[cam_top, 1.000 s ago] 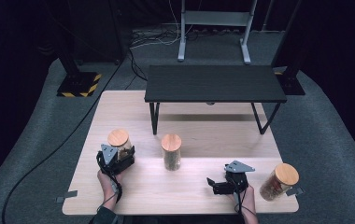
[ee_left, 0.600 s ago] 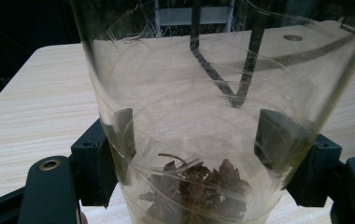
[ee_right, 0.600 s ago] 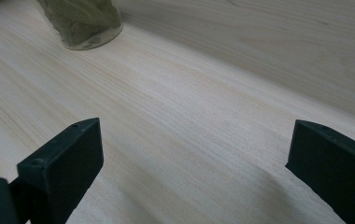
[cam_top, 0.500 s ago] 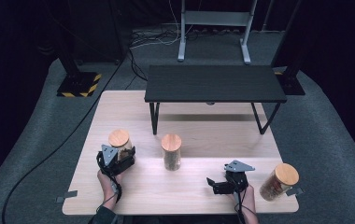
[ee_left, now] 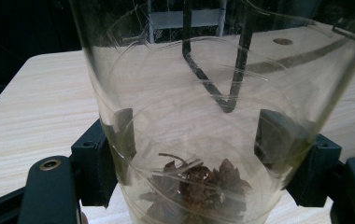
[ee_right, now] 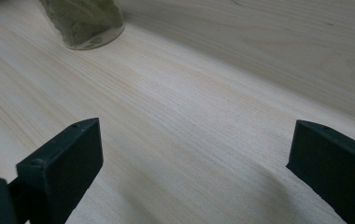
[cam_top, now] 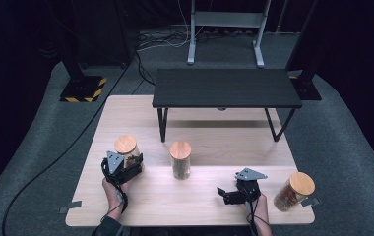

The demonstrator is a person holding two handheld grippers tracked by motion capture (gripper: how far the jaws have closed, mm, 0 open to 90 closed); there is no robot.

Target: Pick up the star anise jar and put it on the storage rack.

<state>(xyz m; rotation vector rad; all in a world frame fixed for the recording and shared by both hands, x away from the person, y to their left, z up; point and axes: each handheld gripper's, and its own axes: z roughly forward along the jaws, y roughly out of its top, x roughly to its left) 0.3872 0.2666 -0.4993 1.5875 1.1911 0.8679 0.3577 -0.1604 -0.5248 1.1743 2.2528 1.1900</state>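
Nearest us, our right gripper [cam_top: 235, 192] rests on the pale, fine-grained wooden worktop [cam_top: 204, 211], its matte black jaws spread wide with nothing between them. Just to its right stands a clear round jar with a cork-coloured lid [cam_top: 293, 191]. Our left gripper [cam_top: 128, 167] clamps the smooth glass wall of the left jar [ee_left: 203, 116], a cylinder with dry brown star-shaped pods at its bottom, standing upright at the worktop's left. A third jar [cam_top: 180, 160] stands mid-worktop. Beyond sits a flat black bench [cam_top: 226, 88] on thin metal legs.
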